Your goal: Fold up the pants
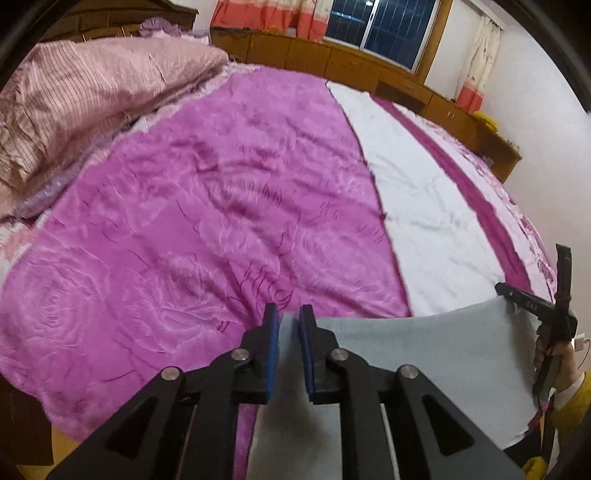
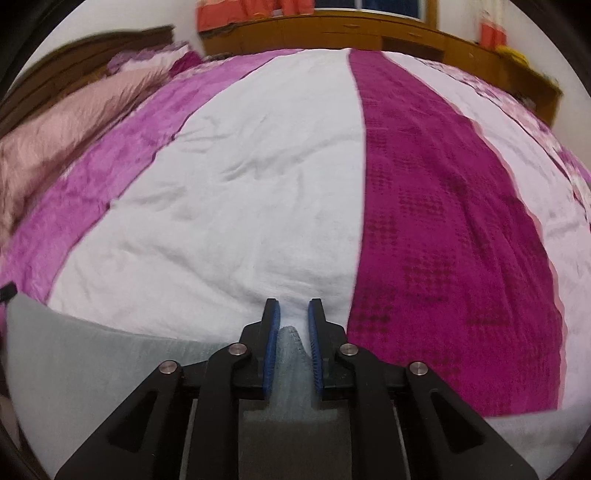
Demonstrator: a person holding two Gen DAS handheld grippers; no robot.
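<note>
The grey pants (image 1: 424, 362) hang stretched as a flat panel between my two grippers, above the near edge of the bed. In the left wrist view my left gripper (image 1: 289, 314) is shut on one top corner, and grey cloth fills the narrow gap between its blue pads. My right gripper (image 1: 517, 297) shows at the far right, clamped on the other corner, with a hand in a yellow sleeve (image 1: 576, 398) behind it. In the right wrist view my right gripper (image 2: 293, 306) has a bunched fold of the pants (image 2: 291, 354) between its pads, and the panel runs off to the left.
The bed carries a bright pink rose-pattern blanket (image 1: 184, 221), a white sheet (image 2: 240, 184) and a dark magenta strip (image 2: 443, 221). A pale pink quilt (image 1: 92, 92) is heaped at the far left. A wooden cabinet (image 1: 332, 55) and a window (image 1: 380, 26) line the far wall.
</note>
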